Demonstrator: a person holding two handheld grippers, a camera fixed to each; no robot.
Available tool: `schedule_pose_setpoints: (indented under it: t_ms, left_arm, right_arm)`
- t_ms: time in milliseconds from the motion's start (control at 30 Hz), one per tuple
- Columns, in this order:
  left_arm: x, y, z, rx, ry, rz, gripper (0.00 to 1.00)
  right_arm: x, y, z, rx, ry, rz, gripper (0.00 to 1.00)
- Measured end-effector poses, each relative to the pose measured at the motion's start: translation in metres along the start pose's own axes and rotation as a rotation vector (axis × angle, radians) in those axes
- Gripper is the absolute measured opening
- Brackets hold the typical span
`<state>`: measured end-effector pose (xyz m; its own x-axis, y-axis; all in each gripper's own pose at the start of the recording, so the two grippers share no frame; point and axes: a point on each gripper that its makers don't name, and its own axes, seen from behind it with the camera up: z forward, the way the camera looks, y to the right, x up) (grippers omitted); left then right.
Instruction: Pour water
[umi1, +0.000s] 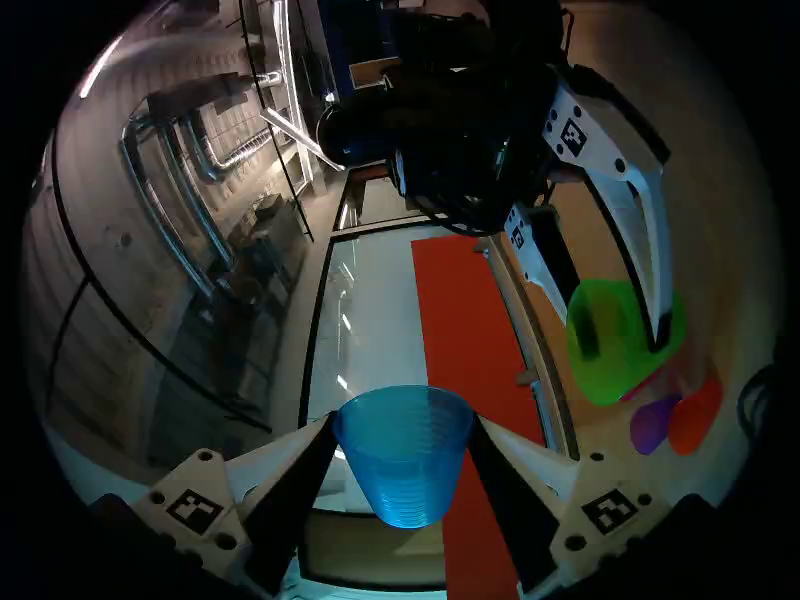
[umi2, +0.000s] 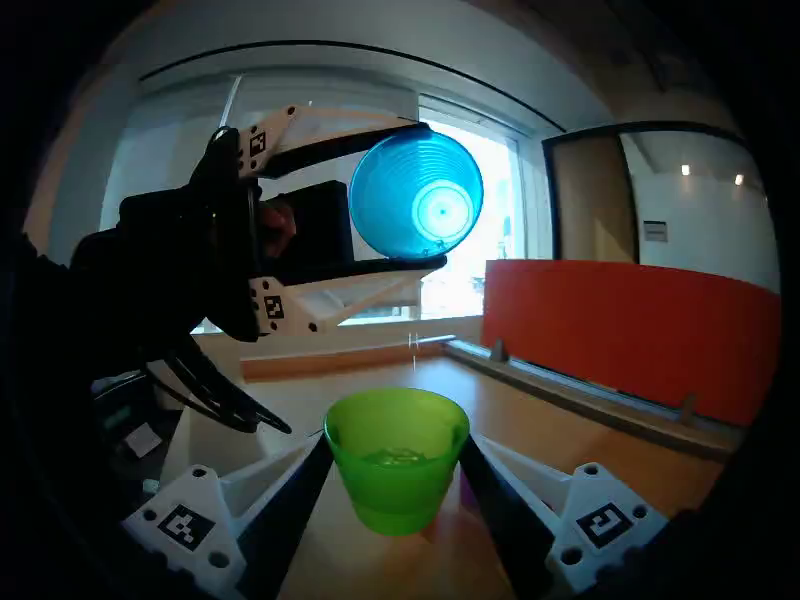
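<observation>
Left gripper view: at 6 o'clock the left gripper (umi1: 403, 440) is clenched on a blue plastic cup (umi1: 403, 455), with both fingers against its sides. Black-and-white square code tags (umi1: 195, 508) sit on the fingers. At 3 o'clock the right gripper (umi1: 625, 345) grips a green plastic cup (umi1: 610, 370). Orange (umi1: 697, 412) and purple (umi1: 652, 424) objects lie at 4 o'clock. A red partition (umi1: 465, 330) runs through the centre.

Right gripper view: the green cup sits at 6 o'clock, pinched from both sides. At 12 o'clock the blue cup is tipped with its base toward the camera. It is held by a black-gloved hand (umi2: 170, 270). The wooden table (umi2: 560, 440) lies below, with the partition at 3 o'clock.
</observation>
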<state>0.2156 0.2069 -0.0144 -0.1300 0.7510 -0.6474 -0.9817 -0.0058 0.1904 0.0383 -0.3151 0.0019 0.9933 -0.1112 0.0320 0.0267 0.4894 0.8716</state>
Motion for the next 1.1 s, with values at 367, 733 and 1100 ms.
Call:
schedule_pose_setpoints:
  t_ms: [367,733,1100]
  left_arm:
    - [-0.007,-0.006,0.005,0.003,-0.002,-0.024,0.89]
    - [-0.027,-0.002,0.012,0.002,-0.043,-0.26,0.89]
    - [-0.042,0.007,0.01,-0.028,-0.054,-0.675,0.89]
  right_arm:
    - [0.001,0.0,0.0,-0.001,0.001,0.001,0.9]
    - [0.001,0.002,-0.003,-0.008,0.003,0.001,0.9]
    - [0.003,0.003,-0.005,-0.013,0.006,0.001,0.9]
